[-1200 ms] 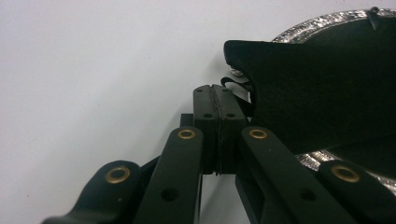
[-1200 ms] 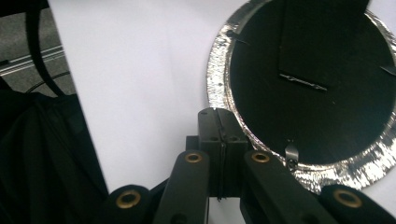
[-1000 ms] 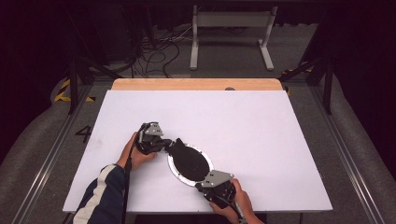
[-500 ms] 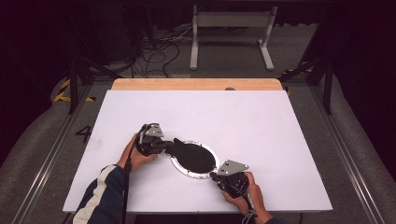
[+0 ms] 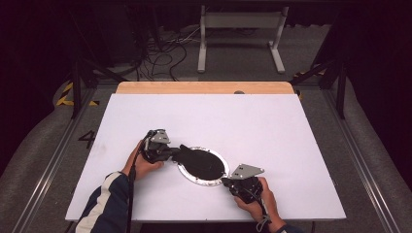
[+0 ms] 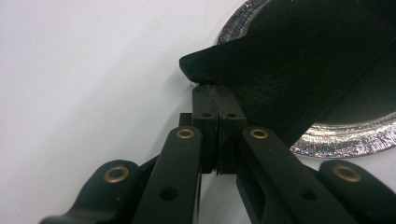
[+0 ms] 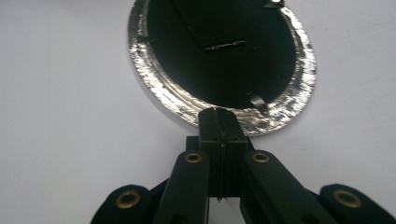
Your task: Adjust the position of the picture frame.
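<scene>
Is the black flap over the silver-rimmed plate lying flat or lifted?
Lifted at one end: the left gripper pinches the black flap's corner, raised above the silver-rimmed plate.

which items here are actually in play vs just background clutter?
In play:
- round silver foil-rimmed plate
- black sheet lying over it
- left gripper, shut on the black sheet's corner
- right gripper, shut at the plate's rim

Background:
- white table
- wooden board at its far edge
- cables on the floor
- white metal stand

plate (image 5: 204,180) on table (image 5: 291,145), between grippers
</scene>
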A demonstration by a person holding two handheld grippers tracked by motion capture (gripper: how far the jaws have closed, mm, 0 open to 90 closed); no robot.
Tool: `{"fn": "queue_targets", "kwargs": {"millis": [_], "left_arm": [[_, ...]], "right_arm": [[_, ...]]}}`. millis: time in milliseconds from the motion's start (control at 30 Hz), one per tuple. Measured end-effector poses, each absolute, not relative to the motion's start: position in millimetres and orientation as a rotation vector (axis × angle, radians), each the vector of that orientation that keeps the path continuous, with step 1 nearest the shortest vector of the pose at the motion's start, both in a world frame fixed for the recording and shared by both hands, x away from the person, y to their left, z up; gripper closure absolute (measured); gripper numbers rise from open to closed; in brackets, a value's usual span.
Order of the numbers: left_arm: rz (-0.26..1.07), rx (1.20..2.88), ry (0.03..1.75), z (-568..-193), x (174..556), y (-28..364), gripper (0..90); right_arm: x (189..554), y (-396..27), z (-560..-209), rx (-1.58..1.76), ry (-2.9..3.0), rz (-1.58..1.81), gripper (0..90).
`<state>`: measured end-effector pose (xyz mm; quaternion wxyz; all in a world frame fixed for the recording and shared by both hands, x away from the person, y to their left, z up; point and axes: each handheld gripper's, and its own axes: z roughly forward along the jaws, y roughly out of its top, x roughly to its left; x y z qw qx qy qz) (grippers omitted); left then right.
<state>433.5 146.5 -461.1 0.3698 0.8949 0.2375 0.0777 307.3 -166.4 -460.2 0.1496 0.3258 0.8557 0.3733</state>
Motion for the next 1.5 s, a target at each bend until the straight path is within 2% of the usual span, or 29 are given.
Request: {"fn": "queue_targets", "kwargs": {"millis": [667,1133,1500], "left_arm": [[0.183,2.274,0.613,-463.1,422.8,151.7,89.8],[0.177,2.287,0.571,-463.2,404.6,153.4,89.8],[0.177,2.288,0.573,-463.1,403.8,153.2,89.8]], "right_arm": [[315.8,-169.3,-460.6,0.965,2.419,1.066,90.0],[349.1,-190.4,-461.1,1.087,2.310,1.026,90.0],[343.1,-186.8,-459.5,1.068,2.330,1.003,90.0]]}}
